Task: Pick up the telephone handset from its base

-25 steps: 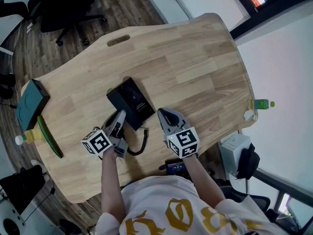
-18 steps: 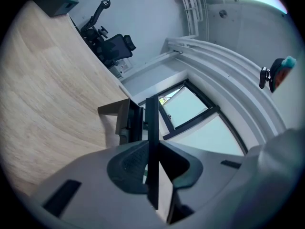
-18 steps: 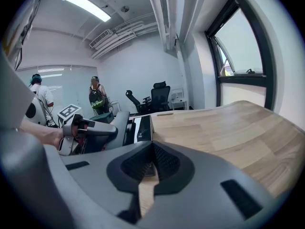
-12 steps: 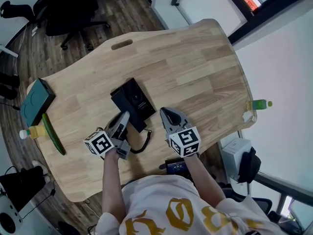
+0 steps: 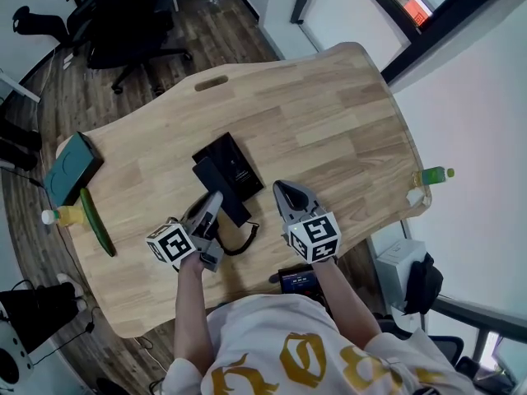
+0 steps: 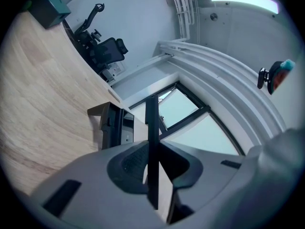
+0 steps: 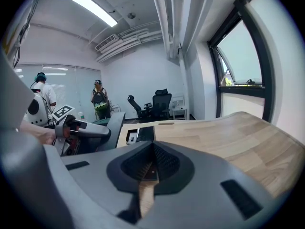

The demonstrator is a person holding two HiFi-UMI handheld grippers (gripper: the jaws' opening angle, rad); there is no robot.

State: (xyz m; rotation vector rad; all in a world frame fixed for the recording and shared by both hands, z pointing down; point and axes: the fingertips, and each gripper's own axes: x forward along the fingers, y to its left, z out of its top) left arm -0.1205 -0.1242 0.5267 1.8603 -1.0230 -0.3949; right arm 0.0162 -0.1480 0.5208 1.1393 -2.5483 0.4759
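Observation:
The black telephone base point(image 5: 235, 159) lies mid-table. My left gripper point(image 5: 216, 197) is shut on the black handset point(image 5: 216, 186), which hangs just above the base's near-left edge, its coiled cord point(image 5: 244, 242) trailing to the table. In the left gripper view the handset point(image 6: 151, 128) stands edge-on as a thin dark bar clamped in the left gripper point(image 6: 152, 152), with the base point(image 6: 112, 126) behind. My right gripper point(image 5: 282, 191) hovers shut and empty to the right of the base. The right gripper view shows the right gripper point(image 7: 153, 145) with jaws together, the handset point(image 7: 113, 124) at its left.
A teal box point(image 5: 72, 168), a long green object point(image 5: 97, 223) and a yellow bottle point(image 5: 62, 216) sit at the table's left end. A green bottle point(image 5: 434, 175) stands beside the table's right edge point(image 5: 418, 146). Office chairs point(image 5: 132, 31) stand on the floor beyond.
Both grippers have risen a little. The handset has come up off the base in my left gripper and now shows as a separate bar over the base's near edge.

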